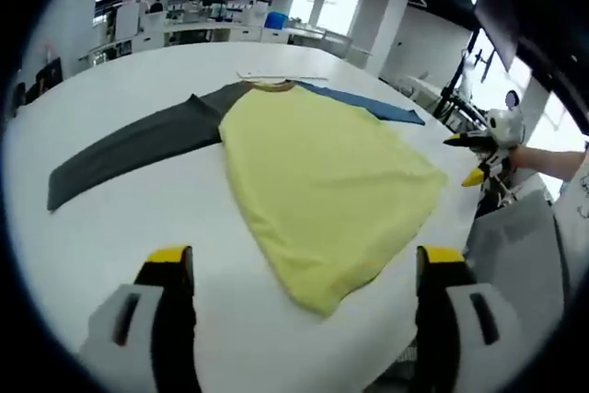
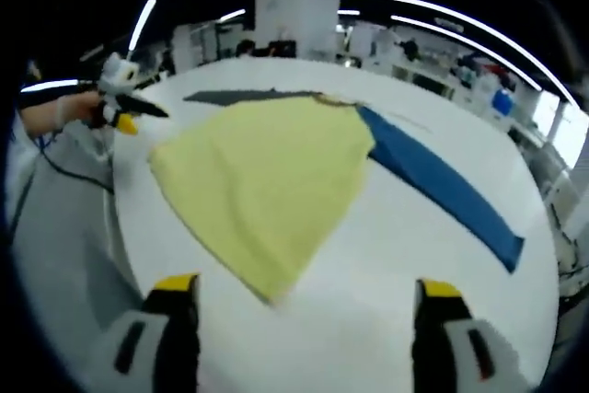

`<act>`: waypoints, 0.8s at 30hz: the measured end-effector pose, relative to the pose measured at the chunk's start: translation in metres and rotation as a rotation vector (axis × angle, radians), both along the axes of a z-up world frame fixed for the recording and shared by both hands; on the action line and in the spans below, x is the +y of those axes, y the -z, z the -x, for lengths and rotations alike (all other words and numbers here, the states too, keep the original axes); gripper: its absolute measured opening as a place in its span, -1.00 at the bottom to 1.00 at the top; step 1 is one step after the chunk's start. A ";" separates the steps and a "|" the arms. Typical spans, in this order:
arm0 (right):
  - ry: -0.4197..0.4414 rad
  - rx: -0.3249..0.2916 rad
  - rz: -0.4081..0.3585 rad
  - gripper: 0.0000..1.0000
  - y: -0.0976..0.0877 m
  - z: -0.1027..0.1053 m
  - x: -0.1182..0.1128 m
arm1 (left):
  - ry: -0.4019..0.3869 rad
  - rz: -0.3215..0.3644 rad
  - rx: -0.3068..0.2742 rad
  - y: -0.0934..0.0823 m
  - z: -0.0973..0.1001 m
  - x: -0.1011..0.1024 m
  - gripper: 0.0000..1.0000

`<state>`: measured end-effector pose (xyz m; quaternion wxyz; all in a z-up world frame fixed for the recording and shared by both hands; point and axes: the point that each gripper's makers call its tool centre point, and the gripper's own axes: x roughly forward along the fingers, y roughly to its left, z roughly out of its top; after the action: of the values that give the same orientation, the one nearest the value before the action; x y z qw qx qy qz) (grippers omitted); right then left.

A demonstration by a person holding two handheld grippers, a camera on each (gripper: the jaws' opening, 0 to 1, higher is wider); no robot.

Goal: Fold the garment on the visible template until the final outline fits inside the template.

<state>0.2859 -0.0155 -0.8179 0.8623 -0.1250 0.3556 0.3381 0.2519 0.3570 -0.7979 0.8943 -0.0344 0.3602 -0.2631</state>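
Observation:
A long-sleeved shirt lies flat on the white table (image 1: pixel 120 218), with a yellow body (image 1: pixel 322 181), a dark grey sleeve (image 1: pixel 129 149) and a blue sleeve (image 1: pixel 368 103). My left gripper (image 1: pixel 306 260) hovers open just short of the yellow hem, nothing between its jaws. In the right gripper view the yellow body (image 2: pixel 267 177) spreads ahead, the blue sleeve (image 2: pixel 442 190) stretching right and the grey sleeve (image 2: pixel 230 96) far behind. My right gripper (image 2: pixel 306 290) is open too, close to a hem corner. A faint thin line (image 1: pixel 281 75) marks the table beyond the collar.
The right gripper (image 1: pixel 483 149), held by a hand, shows beside the table's right edge in the left gripper view. The left gripper (image 2: pixel 124 103) shows at the upper left of the right gripper view. Grey floor (image 2: pixel 64 255) lies past the table edge. Lab benches stand far behind.

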 end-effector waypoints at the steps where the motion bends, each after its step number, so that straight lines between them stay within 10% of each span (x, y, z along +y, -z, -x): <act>1: 0.008 0.012 -0.018 0.99 -0.002 0.000 0.000 | -0.004 -0.003 -0.012 0.000 -0.002 0.001 0.99; 24: 0.488 -0.055 -0.198 0.68 -0.050 -0.112 -0.140 | -0.025 0.110 -0.222 -0.048 -0.024 -0.012 0.99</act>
<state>0.3977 -0.1552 -0.7682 0.9357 0.0404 0.3167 0.1499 0.2760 0.3455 -0.7497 0.9286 -0.0586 0.2434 -0.2737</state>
